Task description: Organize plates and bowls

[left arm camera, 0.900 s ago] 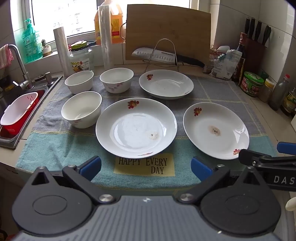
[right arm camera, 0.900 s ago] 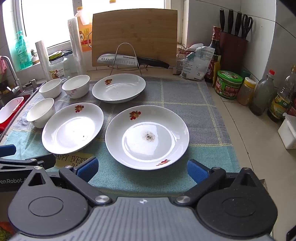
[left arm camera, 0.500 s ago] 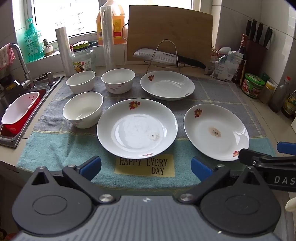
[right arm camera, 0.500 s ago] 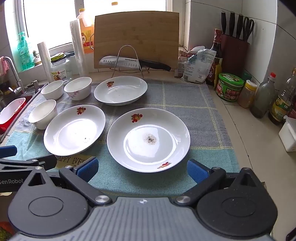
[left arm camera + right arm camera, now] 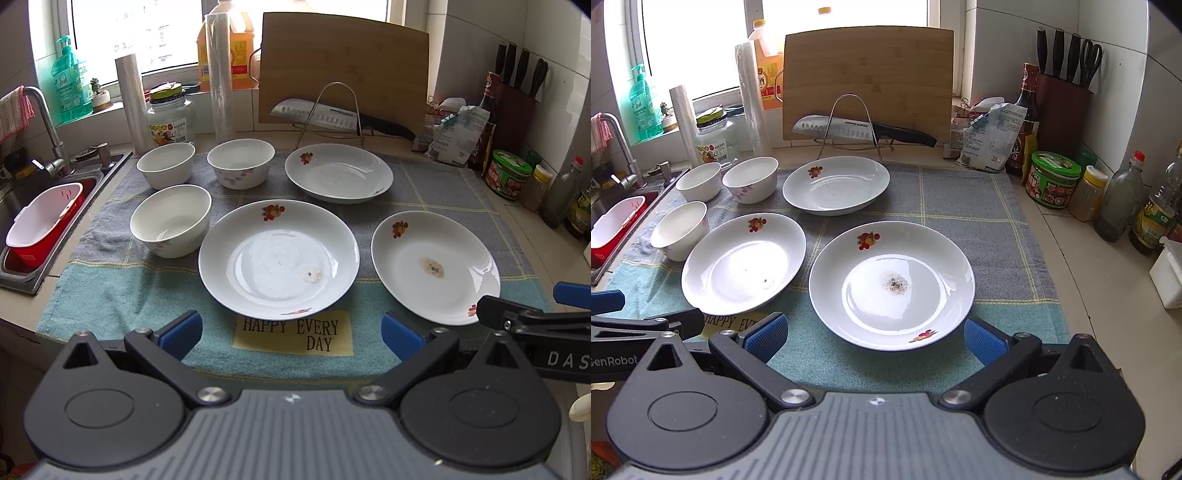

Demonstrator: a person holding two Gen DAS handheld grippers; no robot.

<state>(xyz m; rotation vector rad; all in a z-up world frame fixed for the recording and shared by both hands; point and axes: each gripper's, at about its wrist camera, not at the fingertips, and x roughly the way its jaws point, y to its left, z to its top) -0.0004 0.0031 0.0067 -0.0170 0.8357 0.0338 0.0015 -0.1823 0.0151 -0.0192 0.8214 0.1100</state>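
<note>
Dishes spread on the checked cloth mat (image 5: 424,184) covering the counter (image 5: 1100,295).
Three white ceramic bowls (image 5: 170,220) cluster at frame left; two flower-printed white plates (image 5: 279,259) lie centre and right, a third plate (image 5: 339,178) behind them, before the bamboo cutting board (image 5: 343,70).

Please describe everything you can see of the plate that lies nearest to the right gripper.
The near right plate is round, white and glossy, probably ceramic, shallow with a raised rim. A red and yellow flower print sits on its far rim and a smaller one on its near rim. A dark speckled residue marks its centre, so it looks used. It lies flat and upright on the towel, across the grey and teal parts, apart from the neighbouring plate. Nothing touches it except the towel.
</note>
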